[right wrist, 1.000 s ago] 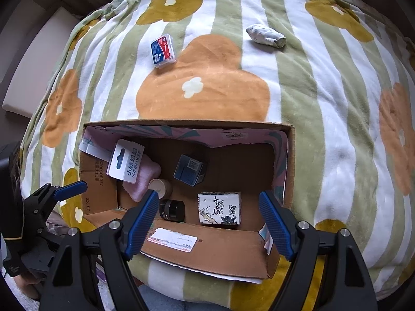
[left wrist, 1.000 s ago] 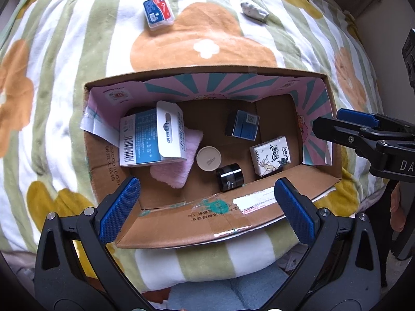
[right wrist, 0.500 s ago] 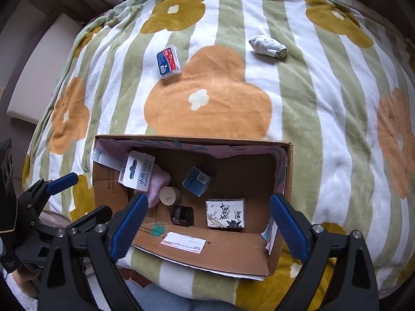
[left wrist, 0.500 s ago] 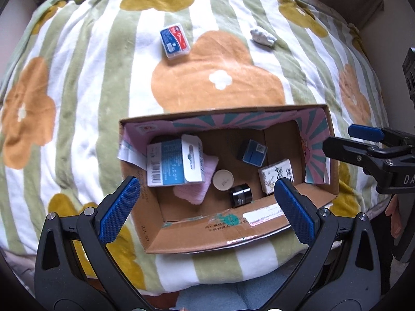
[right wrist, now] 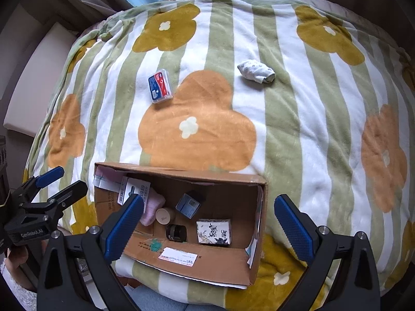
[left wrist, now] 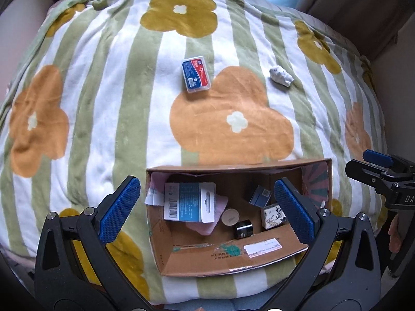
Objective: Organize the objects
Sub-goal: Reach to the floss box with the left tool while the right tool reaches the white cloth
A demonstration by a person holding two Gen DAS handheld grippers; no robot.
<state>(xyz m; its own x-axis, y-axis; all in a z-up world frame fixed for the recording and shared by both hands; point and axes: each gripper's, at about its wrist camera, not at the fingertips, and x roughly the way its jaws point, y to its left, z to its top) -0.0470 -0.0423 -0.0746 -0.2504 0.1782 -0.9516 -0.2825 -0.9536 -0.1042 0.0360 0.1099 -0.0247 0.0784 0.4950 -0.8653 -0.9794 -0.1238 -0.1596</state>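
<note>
My left gripper (left wrist: 207,202) hangs above the near side of the cardboard box (left wrist: 233,259), pointing steeply down, its blue fingers (left wrist: 119,210) spread wide with nothing between them. The box opening sits right in the gap between the two fingers in the left wrist view. My right gripper (right wrist: 207,226) is spread just as wide and grasps nothing; it has just been opening, and no object sits between its fingers (right wrist: 293,226). It too tilts down over the box (right wrist: 181,256), near edge toward me.

Inside the box I see a blue and white carded pack (left wrist: 189,202) lying on a pink cloth (left wrist: 207,223) at the left, a small round beige lid (left wrist: 230,216), a dark jar (left wrist: 243,229) just beside it, a small blue box (left wrist: 260,195) toward the back, and a white patterned box (right wrist: 214,231) near the right wall.

Two things lie outside on the striped flower blanket (right wrist: 285,129), well beyond the box and far from either pair of fingers: a clear case with a red and blue label (right wrist: 160,85) at the left edge of the orange flower, and a rolled white sock (right wrist: 256,71) off to the right of it. A bit of a hand (left wrist: 395,235) shows beneath the right gripper at the edge of the left wrist view.
</note>
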